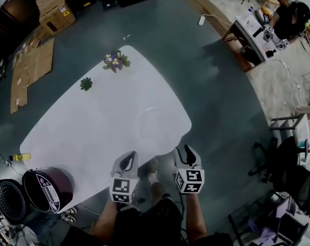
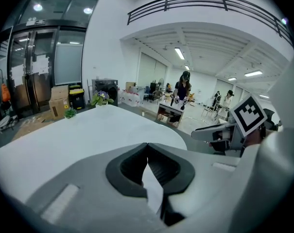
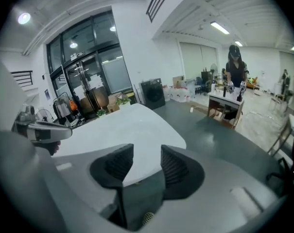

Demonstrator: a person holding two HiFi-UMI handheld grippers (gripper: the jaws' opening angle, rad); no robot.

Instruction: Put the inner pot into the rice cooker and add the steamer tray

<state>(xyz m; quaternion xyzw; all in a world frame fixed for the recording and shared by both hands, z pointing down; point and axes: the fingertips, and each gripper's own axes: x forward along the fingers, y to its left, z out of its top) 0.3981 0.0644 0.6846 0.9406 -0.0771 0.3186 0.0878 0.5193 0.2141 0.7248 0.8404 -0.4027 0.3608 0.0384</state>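
Rice cooker (image 1: 46, 189): dark purple body with a label, top open, at the near left corner of the white table (image 1: 93, 122). A black perforated round part (image 1: 8, 201) sits just beside it on its left; tray or lid cannot be told. Left gripper (image 1: 126, 161) is at the table's near edge with jaw tips together and nothing between them, and right gripper (image 1: 187, 154) is near it just off that edge, jaws apart and empty. A flowering plant (image 1: 115, 61) and a small green plant (image 1: 86, 83) stand at the far end, well apart from both grippers.
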